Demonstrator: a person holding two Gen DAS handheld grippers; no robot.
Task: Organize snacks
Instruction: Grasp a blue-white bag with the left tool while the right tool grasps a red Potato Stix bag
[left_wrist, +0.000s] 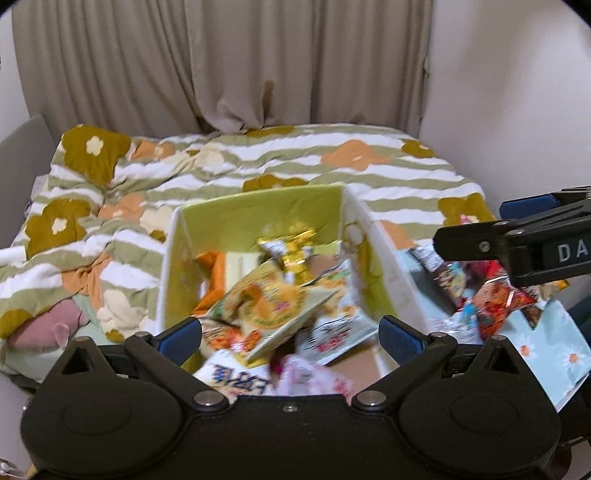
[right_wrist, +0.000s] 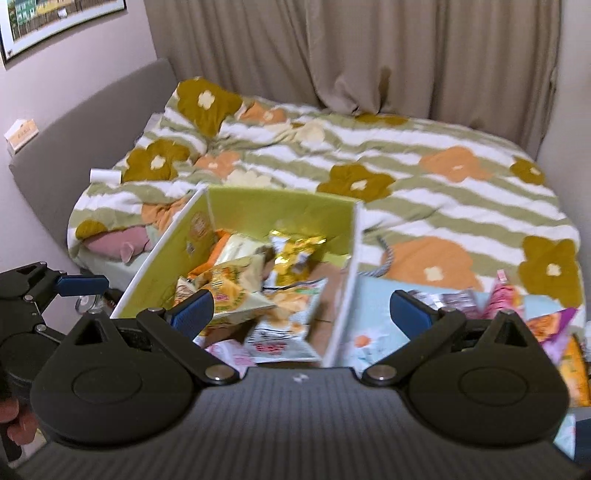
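Nearest the lens, the left gripper (left_wrist: 290, 332) hangs wide apart over the near end of the box, its blue pads (left_wrist: 181, 338) flanking a yellow-and-cream chip bag (left_wrist: 266, 306) without visibly touching it — the bag is smeared with blur and appears loose, lying or dropping among the packets below. The right gripper (right_wrist: 301, 308) is just as wide and holds nothing; it straddles the box's right wall (right_wrist: 345, 280), one finger over the contents, the other outside over the pale blue daisy-print sheet (right_wrist: 373, 295).

The snacks are split. Many already lie in the green-lined cardboard box (left_wrist: 258, 210): a gold foil packet (right_wrist: 293, 254), an orange bag (right_wrist: 218, 254), white packets with red print (right_wrist: 277, 338). Others wait outside to its right on the daisy sheet — a red packet (left_wrist: 495, 299), a pink one (right_wrist: 508, 291), an orange-and-purple one (right_wrist: 550, 325).

The risks, as I judge them: the box sits on a soft, rumpled quilt, so a knock from the straddling right finger could tip or shift it. The pile is heaped unevenly, and slick foil bags may slide over the near edge. Pinching a puffed bag by its middle could burst it or let it squirt free.

Beyond lies the bed's striped, flower-patterned quilt (right_wrist: 424, 192), a pink plush toy (left_wrist: 48, 328) at its left edge, a grey headboard (right_wrist: 92, 122), beige curtains (left_wrist: 221, 62) and a framed picture (right_wrist: 55, 22) on the wall.
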